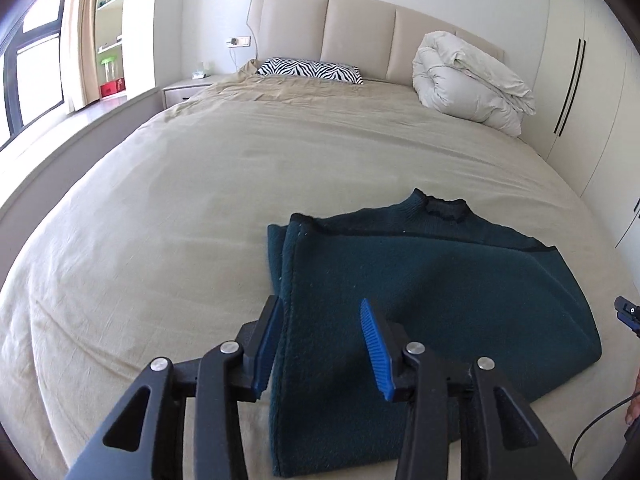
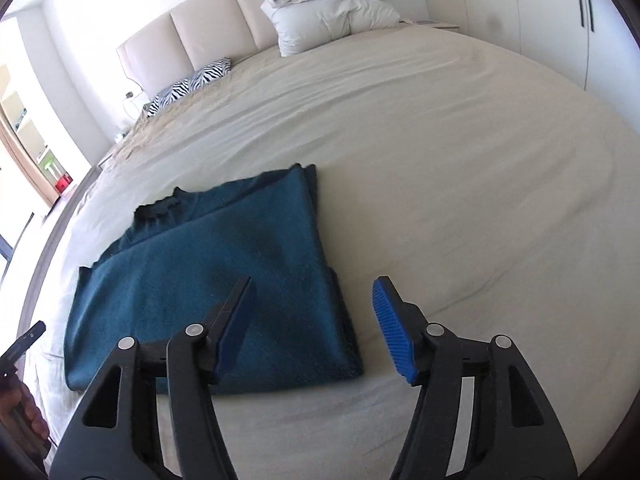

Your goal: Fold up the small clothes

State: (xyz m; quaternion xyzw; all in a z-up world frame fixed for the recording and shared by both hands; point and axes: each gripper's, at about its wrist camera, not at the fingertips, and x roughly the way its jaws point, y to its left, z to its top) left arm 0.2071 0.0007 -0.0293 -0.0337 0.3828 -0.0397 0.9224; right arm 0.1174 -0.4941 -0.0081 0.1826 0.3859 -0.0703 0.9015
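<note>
A dark teal knit sweater (image 1: 420,300) lies flat on the beige bed sheet (image 1: 180,220), its sides folded inward and its collar pointing toward the headboard. My left gripper (image 1: 320,320) is open above the sweater's near left edge, holding nothing. In the right wrist view the sweater (image 2: 224,280) lies left of centre. My right gripper (image 2: 314,300) is open above the sweater's near right corner, one finger over the fabric and one over the bare sheet. The right gripper's tip shows at the right edge of the left wrist view (image 1: 628,314).
A zebra-print pillow (image 1: 310,70) and a rolled white duvet (image 1: 472,80) lie by the padded headboard (image 1: 360,28). A nightstand (image 1: 188,88) and a window stand to the left, white wardrobes (image 1: 592,100) to the right. A hand shows in the right wrist view (image 2: 20,412).
</note>
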